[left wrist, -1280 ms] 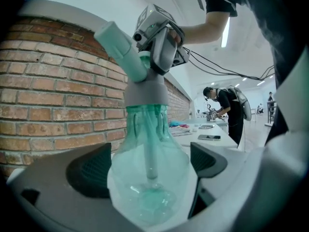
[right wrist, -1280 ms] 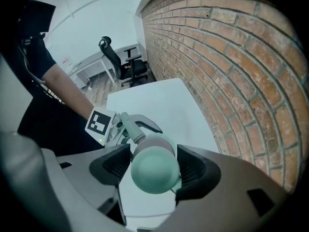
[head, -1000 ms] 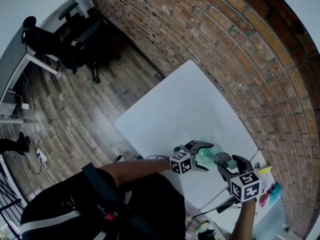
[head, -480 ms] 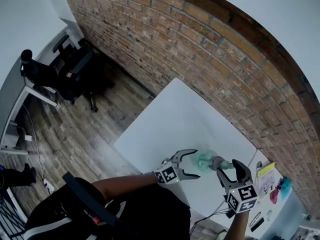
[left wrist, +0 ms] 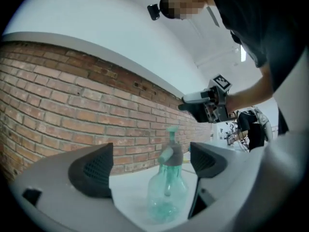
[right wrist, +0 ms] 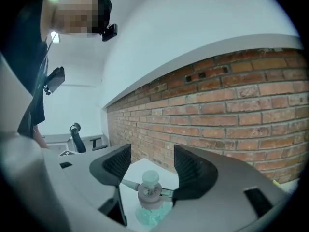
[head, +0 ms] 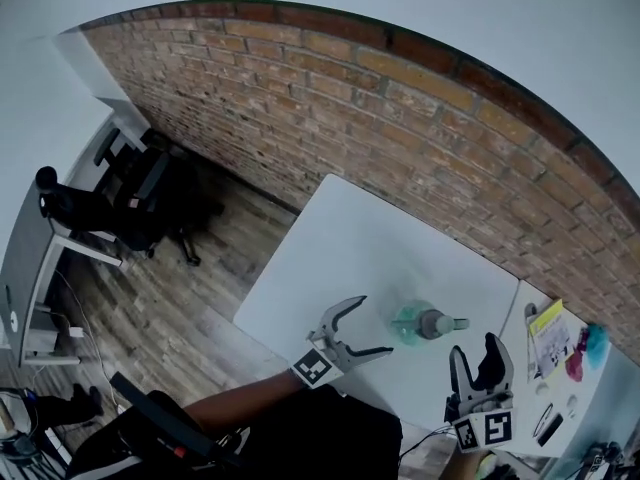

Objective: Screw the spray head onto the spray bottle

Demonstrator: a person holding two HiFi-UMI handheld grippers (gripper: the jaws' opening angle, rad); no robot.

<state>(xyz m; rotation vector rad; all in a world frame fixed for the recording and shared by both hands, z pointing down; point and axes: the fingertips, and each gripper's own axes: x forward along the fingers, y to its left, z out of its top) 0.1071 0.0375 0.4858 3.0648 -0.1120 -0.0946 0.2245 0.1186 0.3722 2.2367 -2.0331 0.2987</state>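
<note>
Brick wall [head: 400, 98] across the back, wooden floor [head: 170, 298] down the left, and a white table [head: 350, 238] set against the bricks. Over on its near right part stands the spray bottle [head: 410, 325], upright, teal and see-through. The grey spray head [head: 437, 323] is sitting on its neck, though how tightly it is screwed down cannot be told from here. Left gripper [head: 375, 325] hangs just to the bottle's left, claw spread wide, nothing pinched. Its own view frames the bottle in the gap beyond the two dark pads [left wrist: 94, 170], with clear space on both sides. Right gripper [head: 474, 348] is up by the table's near edge, to the right of the bottle, claw parted as well and empty. From its own view you look slightly down on the spray head, seen between the ribbed pads and apart from both. So the bottle stands free on the table, neither claw touching it. Each gripper shows its marker cube [head: 485, 429] toward the person, whose dark-sleeved arm reaches in from the bottom edge. Off to the right, a second table [head: 600, 398] carries a yellow sheet [head: 547, 330] and some small bright bits, too small to name. A black office chair [head: 150, 193] sits far left by the wall.
</note>
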